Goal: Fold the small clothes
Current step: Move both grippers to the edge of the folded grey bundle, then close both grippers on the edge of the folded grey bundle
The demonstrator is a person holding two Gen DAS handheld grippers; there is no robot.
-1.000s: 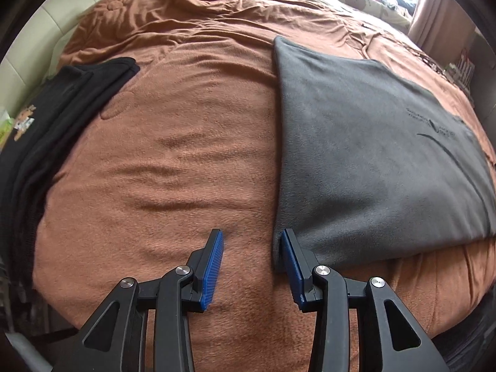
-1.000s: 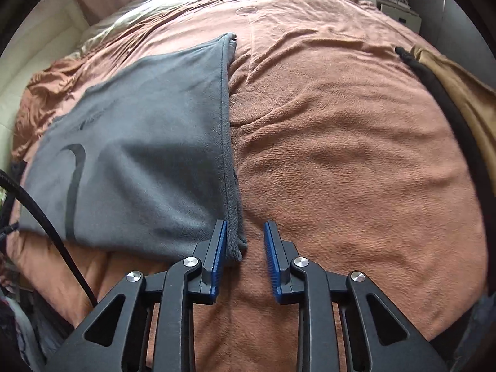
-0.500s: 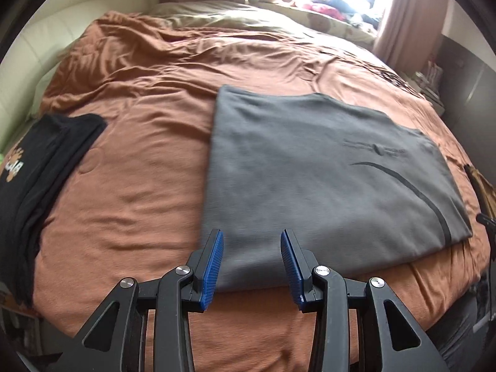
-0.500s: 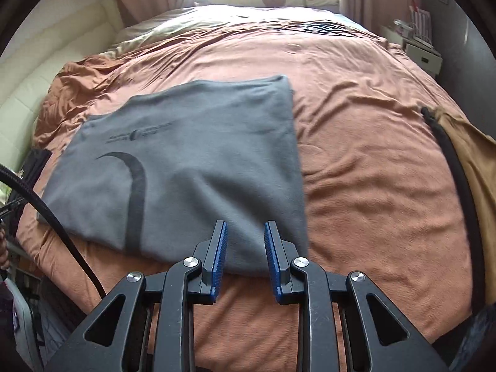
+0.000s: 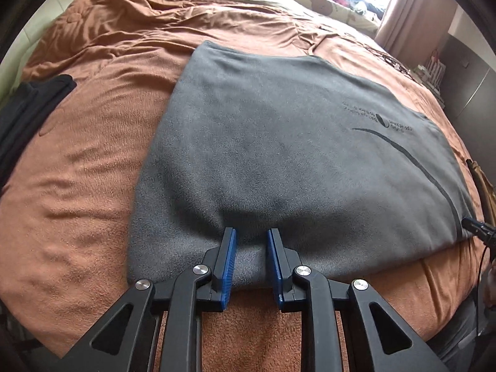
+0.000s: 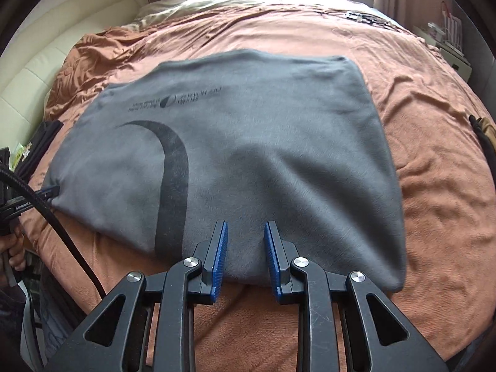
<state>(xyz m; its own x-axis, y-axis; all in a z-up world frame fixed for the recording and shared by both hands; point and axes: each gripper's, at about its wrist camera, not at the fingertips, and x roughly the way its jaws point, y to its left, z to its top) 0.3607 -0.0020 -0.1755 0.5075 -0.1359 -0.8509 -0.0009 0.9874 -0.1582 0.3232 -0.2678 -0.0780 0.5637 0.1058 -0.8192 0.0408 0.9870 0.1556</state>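
Rust bedspread now bears both grippers over the grey garment's near edge.

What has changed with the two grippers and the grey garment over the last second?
Both grippers moved inward from the outer corners of the folded grey fleece garment to straddle its near edge: left gripper, right gripper. Neither has closed on it. The garment stayed flat on the orange blanket.
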